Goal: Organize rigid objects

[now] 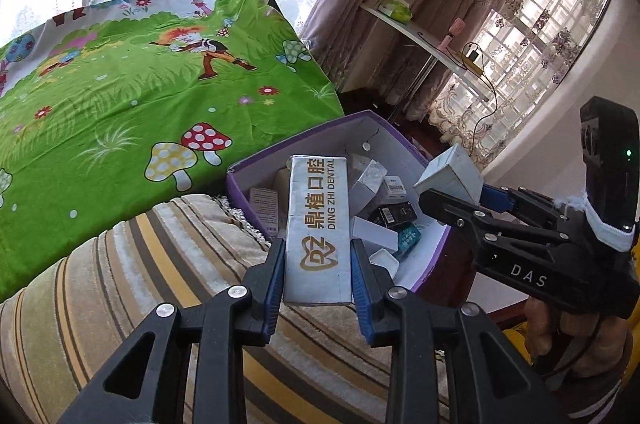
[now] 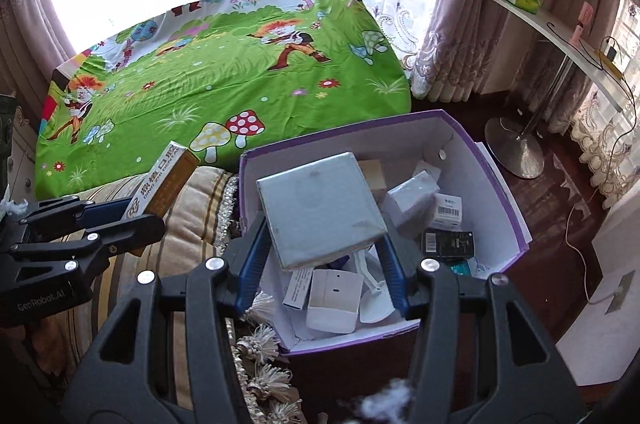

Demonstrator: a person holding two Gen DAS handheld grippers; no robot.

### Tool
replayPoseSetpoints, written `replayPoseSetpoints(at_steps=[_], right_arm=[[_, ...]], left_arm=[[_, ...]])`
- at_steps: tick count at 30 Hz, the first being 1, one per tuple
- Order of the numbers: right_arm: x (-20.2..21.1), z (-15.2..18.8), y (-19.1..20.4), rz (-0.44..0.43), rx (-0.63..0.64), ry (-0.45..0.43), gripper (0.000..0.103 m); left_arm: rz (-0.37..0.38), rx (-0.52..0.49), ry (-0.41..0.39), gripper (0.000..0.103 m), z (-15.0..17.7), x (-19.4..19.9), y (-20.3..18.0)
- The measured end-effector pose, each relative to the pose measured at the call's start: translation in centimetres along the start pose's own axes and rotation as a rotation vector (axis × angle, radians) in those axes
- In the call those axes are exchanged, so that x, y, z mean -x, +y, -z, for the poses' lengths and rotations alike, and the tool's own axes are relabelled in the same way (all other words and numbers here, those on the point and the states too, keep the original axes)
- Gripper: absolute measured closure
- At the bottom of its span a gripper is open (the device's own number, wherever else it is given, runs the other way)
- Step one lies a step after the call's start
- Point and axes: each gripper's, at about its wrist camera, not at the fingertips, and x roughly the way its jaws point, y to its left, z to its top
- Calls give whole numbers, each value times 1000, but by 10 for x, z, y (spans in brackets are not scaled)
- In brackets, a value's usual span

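**Two boxes held above a crowded bin**

Right now each hand-held gripper is clamped on a carton. The left hand-held gripper (image 1: 318, 274) grasps a long white dental box (image 1: 318, 224) by its lower end, most of its length sticking out past the pads. It hangs over the striped cushion (image 1: 132, 264) at the near-left edge of the purple storage box (image 2: 516, 212). The right hand-held gripper (image 2: 320, 264) pinches a flat grey-white box (image 2: 320, 208) by its edges, tilted, above the purple bin's interior.

That bin is already cluttered with small cartons lying at all angles. Dropped there, either box could, I think, land crooked or ride up on the pile. The dental box, held so low, may swing or slip. The two grippers are near each other and could clash at the bin.
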Motion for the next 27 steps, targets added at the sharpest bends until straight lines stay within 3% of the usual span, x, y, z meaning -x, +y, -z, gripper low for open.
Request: replayPoseSetpoints(at_steps=[3, 5, 8, 12, 17, 22, 27], right_arm=[[1, 5, -13, 21, -30, -1, 46], [1, 9, -20, 30, -47, 1, 37], [0, 14, -29, 41, -79, 5, 26], [-3, 20, -38, 48, -102, 20, 24], [-1, 28, -38, 53, -105, 27, 24], [9, 39, -36, 67, -114, 23, 23], [12, 44, -32, 69, -107, 30, 23]], left_arm=[[-6, -19, 37, 69, 1, -12, -11], [-24, -13, 68, 52, 4, -19, -12], [-45, 21, 97, 41, 9, -23, -7], [-56, 6, 104, 37, 14, -21, -8], [-88, -44, 89, 17, 25, -18, -24], [-75, -66, 94, 9, 28, -19, -28], [-100, -95, 108, 8, 29, -24, -33]])
